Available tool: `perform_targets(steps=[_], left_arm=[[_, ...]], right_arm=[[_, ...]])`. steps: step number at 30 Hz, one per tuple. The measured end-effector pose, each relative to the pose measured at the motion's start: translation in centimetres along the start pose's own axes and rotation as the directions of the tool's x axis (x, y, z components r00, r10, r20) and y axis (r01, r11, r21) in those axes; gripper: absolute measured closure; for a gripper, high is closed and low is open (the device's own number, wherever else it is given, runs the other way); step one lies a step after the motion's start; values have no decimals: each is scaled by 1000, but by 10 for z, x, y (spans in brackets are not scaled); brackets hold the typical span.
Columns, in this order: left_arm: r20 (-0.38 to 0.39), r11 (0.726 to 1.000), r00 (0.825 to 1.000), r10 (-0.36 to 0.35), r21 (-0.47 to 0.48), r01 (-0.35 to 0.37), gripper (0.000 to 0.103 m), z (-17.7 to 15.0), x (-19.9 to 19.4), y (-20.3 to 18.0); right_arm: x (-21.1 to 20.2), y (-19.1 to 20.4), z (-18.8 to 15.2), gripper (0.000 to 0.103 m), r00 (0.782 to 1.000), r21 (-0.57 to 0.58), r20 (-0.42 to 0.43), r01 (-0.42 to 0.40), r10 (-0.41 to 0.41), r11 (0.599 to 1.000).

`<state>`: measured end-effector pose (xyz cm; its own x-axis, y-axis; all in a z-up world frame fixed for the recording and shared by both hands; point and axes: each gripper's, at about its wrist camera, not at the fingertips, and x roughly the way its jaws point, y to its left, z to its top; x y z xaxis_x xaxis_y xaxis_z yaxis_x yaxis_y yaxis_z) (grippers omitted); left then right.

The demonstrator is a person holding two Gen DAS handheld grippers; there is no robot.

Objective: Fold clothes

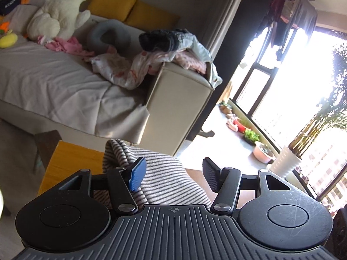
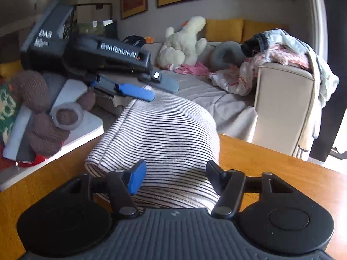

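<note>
Striped garment point(image 2: 160, 134) under left gripper point(image 2: 149, 93)

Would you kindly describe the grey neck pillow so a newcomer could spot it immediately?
Start at the beige sofa under the framed pictures. On its seat, between the white plush toy and the clothes pile on the armrest, lies the neck pillow. It alone is smooth, grey and horseshoe-shaped.

A striped cloth point(image 2: 160, 138) lies bunched on the wooden table point(image 2: 271, 169). The right gripper point(image 2: 173, 174) sits over its near end, fingers spread wide. The left gripper point(image 2: 149, 91) (the one with blue pads) is at the far end. A white plush toy point(image 2: 184, 41) rests on the sofa point(image 2: 282, 99) behind.
</note>
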<state>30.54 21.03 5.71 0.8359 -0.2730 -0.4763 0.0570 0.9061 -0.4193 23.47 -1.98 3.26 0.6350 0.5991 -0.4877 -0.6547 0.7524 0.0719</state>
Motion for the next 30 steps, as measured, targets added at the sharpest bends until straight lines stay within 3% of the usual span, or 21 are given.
perform_targets(steps=[4,10,15,20,25,28,30], left_arm=[[-60,999,998,13,-41,-15,46,-16,19,21],[-67,993,997,-29,-118,21,56,-19,24,46],[-46,993,999,-25,-115,20,60,-26,26,49],[-1,997,1000,18,-76,-18,60,-28,11,35],[71,995,993,95,-28,-93,47,-35,-30,6],[90,992,988,125,-22,-124,41,-52,-60,-14],[90,988,984,157,-8,-157,30,-71,-79,-31]], right_arm=[[5,-16,-8,32,999,97,-35,-12,16,995],[27,-20,-2,38,998,125,-52,-18,25,992],[43,-26,1,34,997,170,-66,-24,36,985],[26,-38,-4,24,997,267,-58,-28,45,963],[-10,-38,-15,0,999,242,-30,39,-32,970],[-30,-41,-25,0,998,269,-23,66,-62,961],[-43,-42,-32,0,997,287,-23,83,-79,954]])
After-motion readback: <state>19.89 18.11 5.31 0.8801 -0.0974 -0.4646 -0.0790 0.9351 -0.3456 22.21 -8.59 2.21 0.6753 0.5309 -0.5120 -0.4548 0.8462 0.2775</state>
